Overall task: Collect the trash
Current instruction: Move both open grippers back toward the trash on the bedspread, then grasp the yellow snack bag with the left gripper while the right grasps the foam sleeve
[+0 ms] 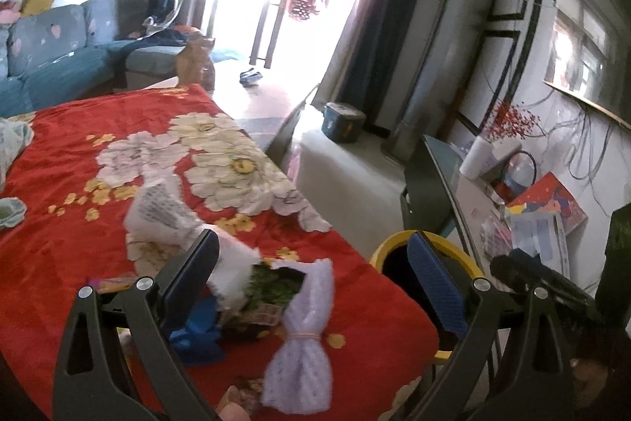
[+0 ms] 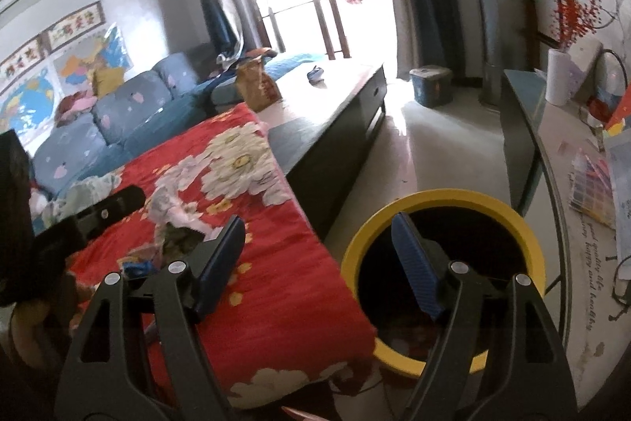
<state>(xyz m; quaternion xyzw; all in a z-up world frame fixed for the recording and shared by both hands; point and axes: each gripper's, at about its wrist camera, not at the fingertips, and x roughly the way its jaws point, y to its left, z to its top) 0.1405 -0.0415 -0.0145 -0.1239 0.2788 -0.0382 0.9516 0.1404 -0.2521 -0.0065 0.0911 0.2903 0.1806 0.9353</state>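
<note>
A pile of trash lies on the red flowered cloth (image 1: 79,223): crumpled white paper (image 1: 165,216), a green packet (image 1: 272,287), a blue scrap (image 1: 197,340) and a pale foam net (image 1: 299,342) tied with a rubber band. My left gripper (image 1: 311,257) stands open just short of the pile, and the paper's edge shows behind its left finger (image 1: 197,263). A yellow-rimmed bin (image 2: 445,198) stands on the floor beside the cloth's edge. My right gripper (image 2: 317,225) is open and empty above the bin's near side. The same paper (image 2: 169,208) shows at the left in the right wrist view.
A blue sofa (image 2: 118,113) runs along the far left. A dark low cabinet (image 2: 335,145) and a brown paper bag (image 2: 256,85) lie beyond the cloth. A glass-topped side table (image 2: 552,152) with papers is on the right. A teal box (image 2: 430,85) sits on the open floor.
</note>
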